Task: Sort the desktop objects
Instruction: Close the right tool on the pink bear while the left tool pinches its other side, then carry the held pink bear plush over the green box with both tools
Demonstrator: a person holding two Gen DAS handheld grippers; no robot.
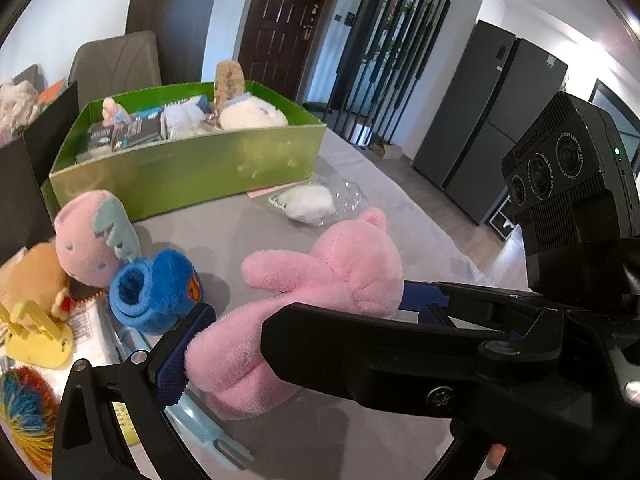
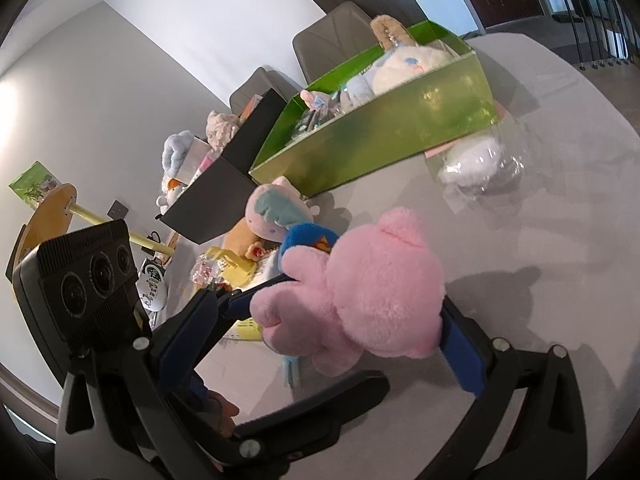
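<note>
A grey table (image 1: 360, 184) in a home dining area, with a dark door (image 1: 288, 20) and a grey refrigerator (image 1: 492, 120) behind it, carries the objects to be sorted. At the far side stands a green box (image 1: 192, 168) holding a white plush (image 1: 252, 114), small boxed items and other soft toys; a black box (image 2: 224, 196) sits beside it, and a clear plastic bag with white filling (image 1: 310, 202) lies just in front of it. Nearer, a pink round plush with a teal fin (image 1: 86, 240) leans by a blue fleece cuff with a Superman emblem (image 1: 158, 290), next to a tan plush (image 1: 34, 276), a yellow plastic piece (image 1: 38, 334) and a multicoloured stringy ball (image 1: 24, 404). The pink plush pig (image 2: 372, 284) is at the table's near middle, gripped by both tools: the left gripper (image 1: 296, 320) has its blue-padded fingers closed on the body, and the right gripper (image 2: 344, 320) clamps the toy from its other side, one finger (image 2: 460, 352) pressed against the fur. Whether the pig touches the tabletop cannot be told. A light-blue plastic item (image 1: 204, 428) lies beneath it.
</note>
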